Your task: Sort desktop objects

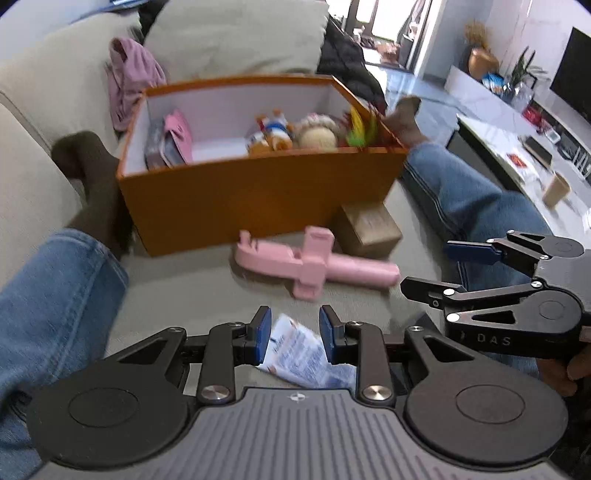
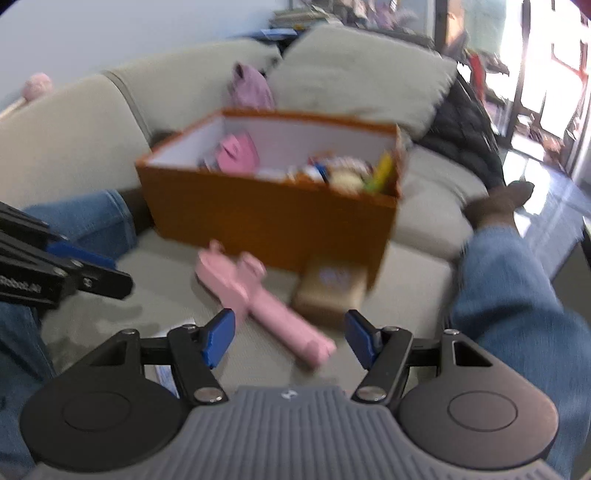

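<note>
An orange box [image 1: 258, 192] with toys and a pink item inside stands on the grey sofa seat; it also shows in the right wrist view [image 2: 266, 218]. A pink selfie-stick-like tool [image 1: 314, 266] lies in front of it, also seen in the right wrist view [image 2: 258, 306]. A small brown carton [image 1: 369, 229] sits beside it and shows in the right wrist view [image 2: 328, 291]. A white-blue packet [image 1: 303, 354] lies between the open fingers of my left gripper [image 1: 294, 332]. My right gripper [image 2: 290, 338] is open just above the pink tool's handle and appears in the left wrist view [image 1: 424, 266].
The person's jeans legs [image 1: 55, 302] flank the seat on both sides. Sofa cushions [image 1: 236, 33] and pink cloth [image 1: 129, 77] lie behind the box. A white coffee table [image 1: 517, 158] with a cup stands to the right.
</note>
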`<state>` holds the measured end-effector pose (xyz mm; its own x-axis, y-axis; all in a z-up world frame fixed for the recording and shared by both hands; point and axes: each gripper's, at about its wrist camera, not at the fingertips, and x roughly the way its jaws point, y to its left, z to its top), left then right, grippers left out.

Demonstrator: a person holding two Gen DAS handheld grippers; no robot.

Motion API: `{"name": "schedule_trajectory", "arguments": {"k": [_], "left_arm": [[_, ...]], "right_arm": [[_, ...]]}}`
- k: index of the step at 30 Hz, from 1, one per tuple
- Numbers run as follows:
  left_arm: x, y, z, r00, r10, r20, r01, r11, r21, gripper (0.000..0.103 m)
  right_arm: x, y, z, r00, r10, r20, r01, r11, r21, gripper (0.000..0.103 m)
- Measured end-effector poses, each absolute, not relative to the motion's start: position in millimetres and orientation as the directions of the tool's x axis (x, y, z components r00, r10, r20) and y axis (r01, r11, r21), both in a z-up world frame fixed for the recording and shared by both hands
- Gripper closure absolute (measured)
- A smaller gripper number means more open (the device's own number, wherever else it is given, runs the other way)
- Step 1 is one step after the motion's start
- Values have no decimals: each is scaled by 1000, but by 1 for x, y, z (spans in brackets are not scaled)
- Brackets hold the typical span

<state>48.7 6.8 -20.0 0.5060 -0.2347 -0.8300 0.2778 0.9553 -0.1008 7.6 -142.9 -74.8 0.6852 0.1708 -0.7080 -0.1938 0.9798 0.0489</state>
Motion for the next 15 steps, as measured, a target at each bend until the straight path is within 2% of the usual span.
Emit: {"name": "schedule_trajectory", "arguments": {"k": [4, 15], "left_arm": [[43, 0, -33, 471, -221, -854, 285, 954, -90, 70], [42, 2, -54, 397, -242, -886, 232, 960, -158, 68]], "right_arm": [[1, -151, -86, 654, 146, -742, -153, 986, 60, 35], [5, -153, -110, 554, 142, -820, -129, 988, 84, 35]]}}
